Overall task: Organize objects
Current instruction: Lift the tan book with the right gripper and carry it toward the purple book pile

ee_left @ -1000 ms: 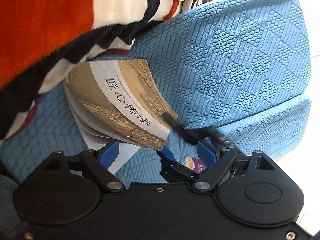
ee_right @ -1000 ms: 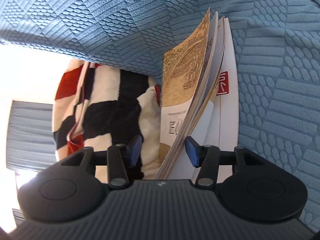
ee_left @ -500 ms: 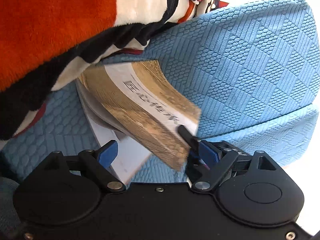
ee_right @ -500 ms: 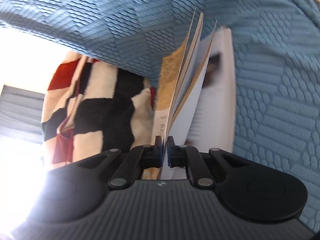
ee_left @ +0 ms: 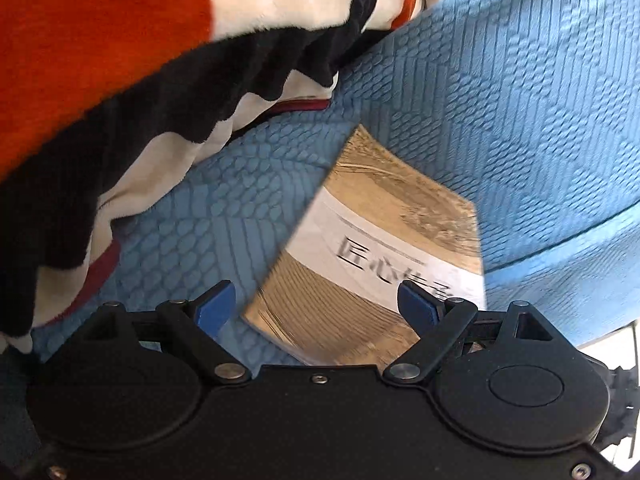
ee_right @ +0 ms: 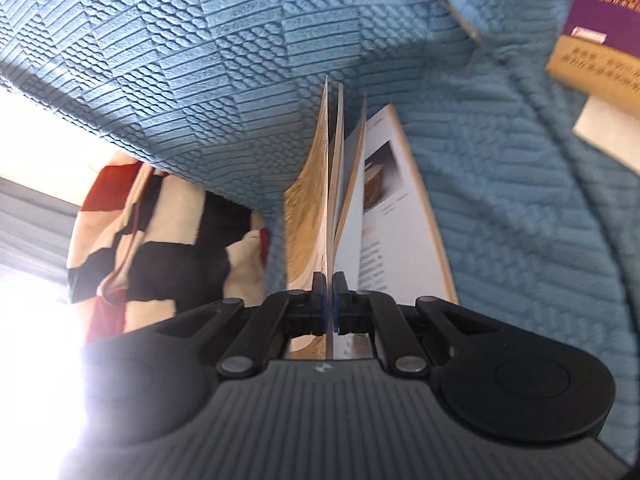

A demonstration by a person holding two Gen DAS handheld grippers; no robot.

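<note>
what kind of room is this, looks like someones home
Most likely a living room or bedroom at home: a blue quilted sofa cover, a red, black and cream fleece blanket, and a magazine pinched in the right tool.

Place: a home, most likely a living room or bedroom.
Seat: a sofa (ee_left: 520, 100) covered in soft blue cloth with a pressed pattern filled both views.
Throw: a fleecy blanket (ee_left: 120, 60) in red, black and cream lay heaped on it.
Reading: a booklet (ee_left: 380, 248) and more booklets (ee_right: 600, 32) lay on the cushions.
</note>
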